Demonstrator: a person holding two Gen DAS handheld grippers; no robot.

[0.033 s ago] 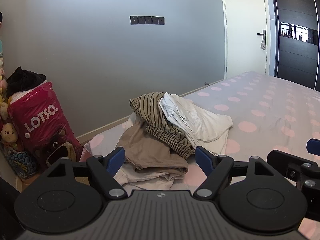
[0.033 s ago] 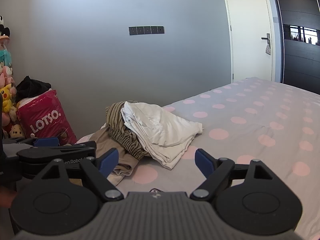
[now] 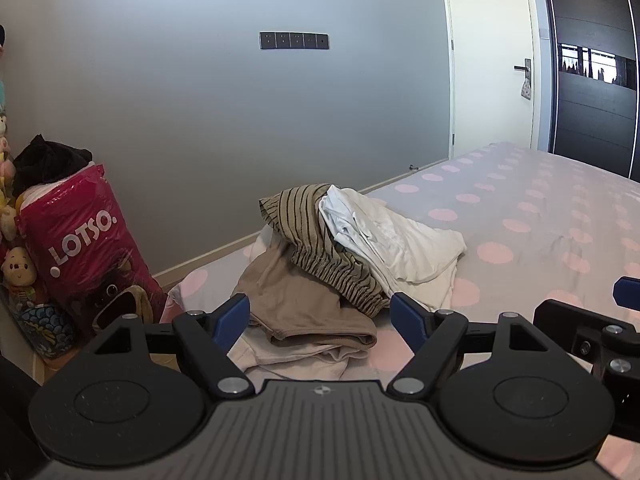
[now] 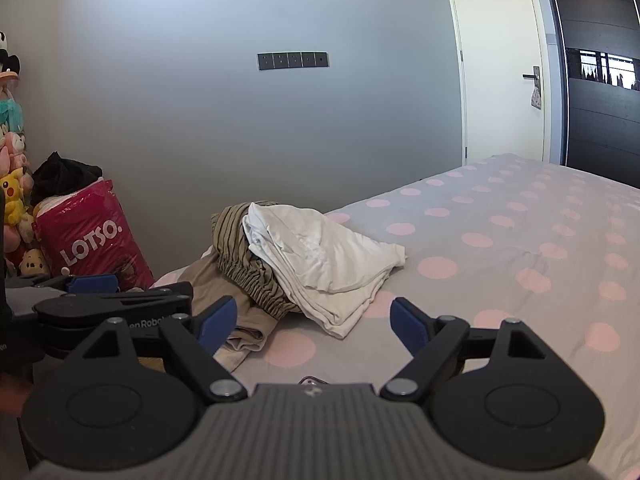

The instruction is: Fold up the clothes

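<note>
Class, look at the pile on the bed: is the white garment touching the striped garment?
Touching. The right wrist view shows the white garment draped directly over the striped garment, with no gap between them.

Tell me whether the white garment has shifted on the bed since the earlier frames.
No. The white garment lies on the striped one, in the same place against the wall sockets.

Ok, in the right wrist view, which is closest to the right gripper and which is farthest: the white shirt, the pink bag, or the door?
From the right gripper:
1. White shirt, on the bed just ahead, on top of the pile.
2. Pink bag, on the floor to the left, by the wall.
3. Door, far right, past the bed.
</note>
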